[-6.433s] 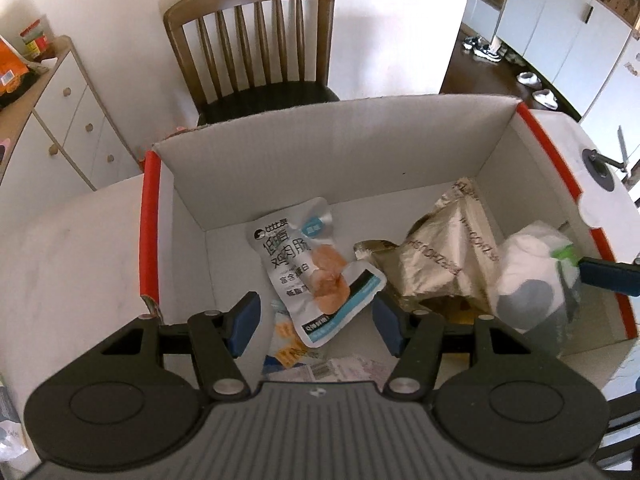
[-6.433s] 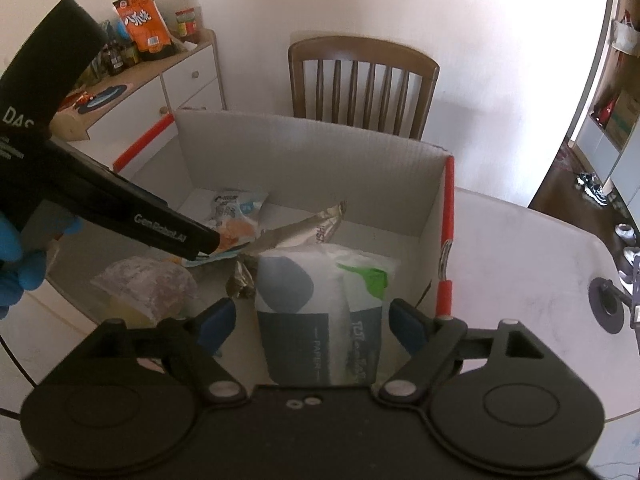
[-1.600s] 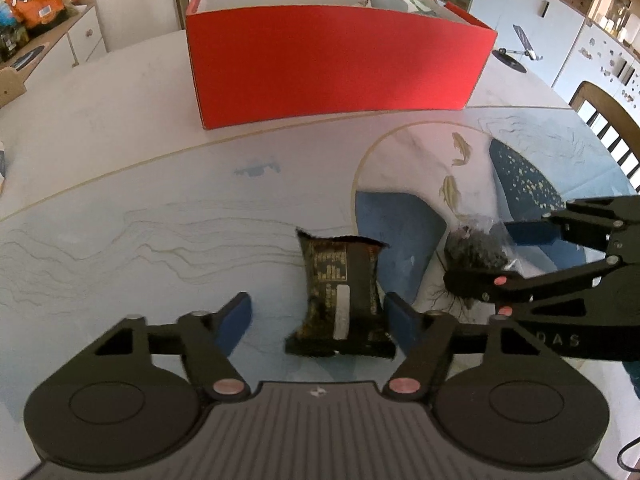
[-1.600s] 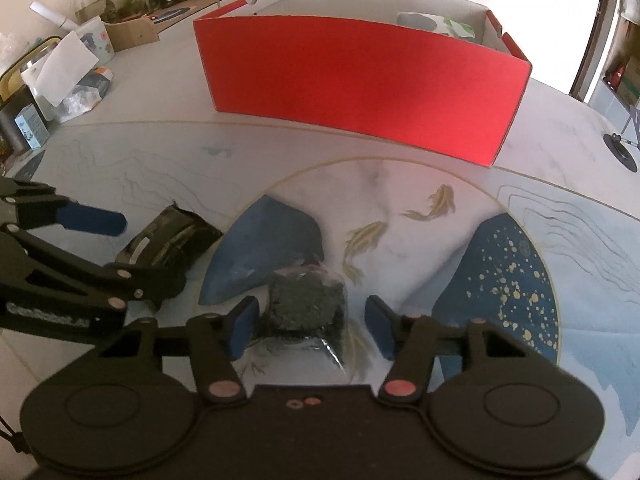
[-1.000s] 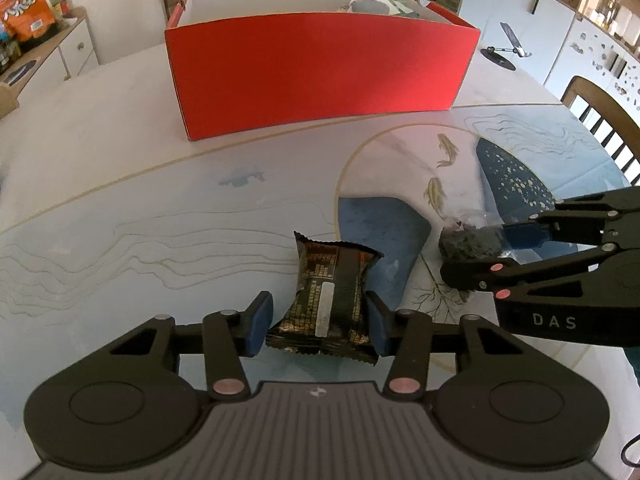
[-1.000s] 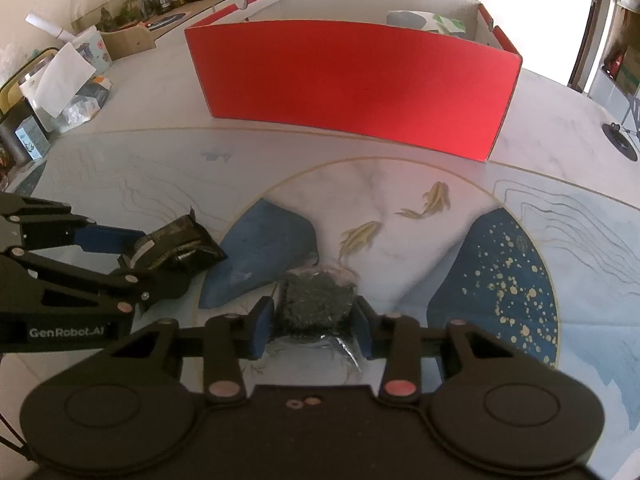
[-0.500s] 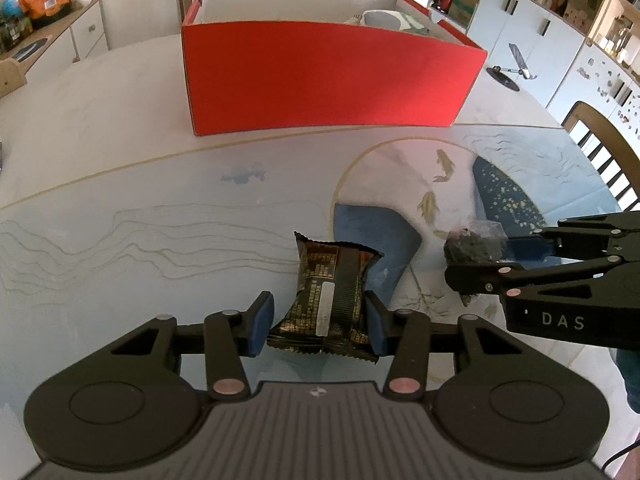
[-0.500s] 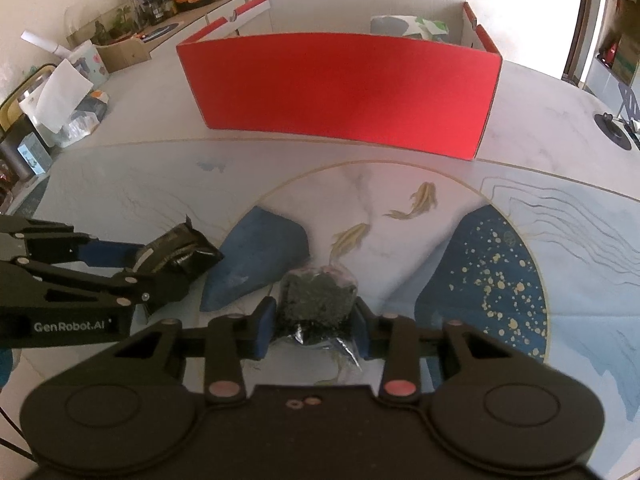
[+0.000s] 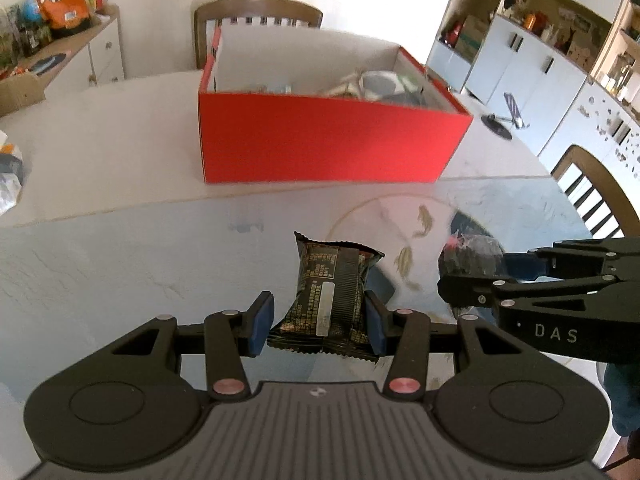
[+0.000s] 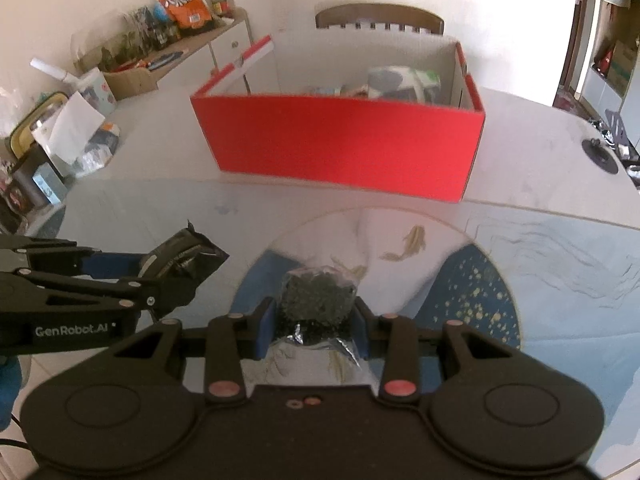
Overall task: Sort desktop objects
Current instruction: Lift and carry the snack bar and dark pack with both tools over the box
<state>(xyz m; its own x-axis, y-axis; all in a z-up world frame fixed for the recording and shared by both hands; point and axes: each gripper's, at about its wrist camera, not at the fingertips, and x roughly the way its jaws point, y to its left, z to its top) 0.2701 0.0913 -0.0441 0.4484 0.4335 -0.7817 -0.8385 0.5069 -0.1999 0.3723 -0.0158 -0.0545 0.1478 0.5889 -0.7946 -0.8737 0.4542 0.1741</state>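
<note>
The left gripper is clamped on a dark snack packet, its blue pads pressing the wrapper's two long sides while the crimped top edge sticks out ahead of the fingertips, clear of the table. Just off to its right, the right gripper is closed on a clear bag of dark crumbly stuff, which fills the gap between its pads with the bag's loose plastic tail trailing back toward the wrist. Seen from the right wrist, the left gripper and its packet hang to the left at about the same level. Below and ahead of both lies the table mat, pale blue with a round panel of painted fish. Beyond the mat, straight ahead of both grippers, stands the red box on the white table, open at the top with several packets already inside. Behind the box stands a wooden chair, and to the far left a sideboard carries an orange snack bag.
</note>
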